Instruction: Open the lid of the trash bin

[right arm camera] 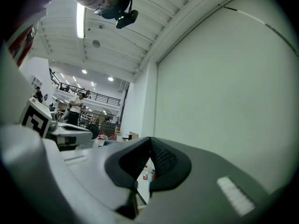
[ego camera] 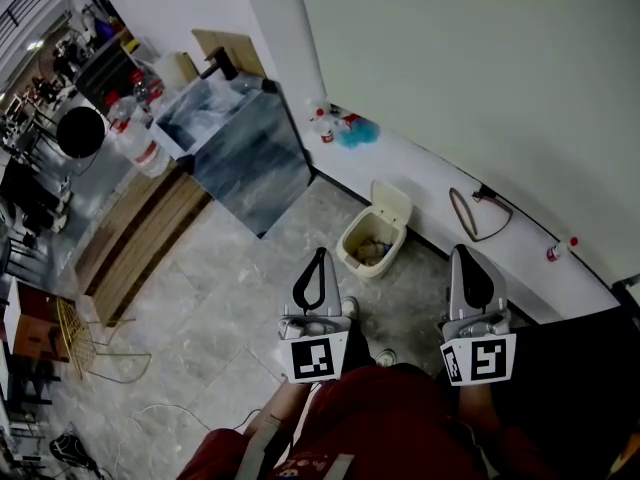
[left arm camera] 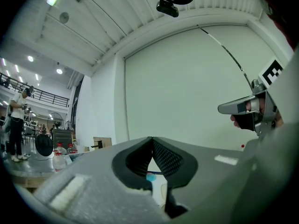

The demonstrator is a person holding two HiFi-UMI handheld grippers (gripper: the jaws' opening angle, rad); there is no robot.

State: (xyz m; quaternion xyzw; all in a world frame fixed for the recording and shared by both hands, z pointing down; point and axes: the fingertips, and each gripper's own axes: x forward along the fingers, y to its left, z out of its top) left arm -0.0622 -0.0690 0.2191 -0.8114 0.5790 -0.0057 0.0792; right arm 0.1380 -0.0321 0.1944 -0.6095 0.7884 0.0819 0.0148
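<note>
Open bin (ego camera: 352, 240): lid (ego camera: 391, 204) stands up, apparently fully.
My left hand-held gripper (ego camera: 319, 260) and right hand-held gripper (ego camera: 463, 258) are closed, empty, short of it.

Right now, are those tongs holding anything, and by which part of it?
Nothing is held: the left tongs and the right tongs are both shut on air, apart from the trash bin, whose lid stands open.
</note>
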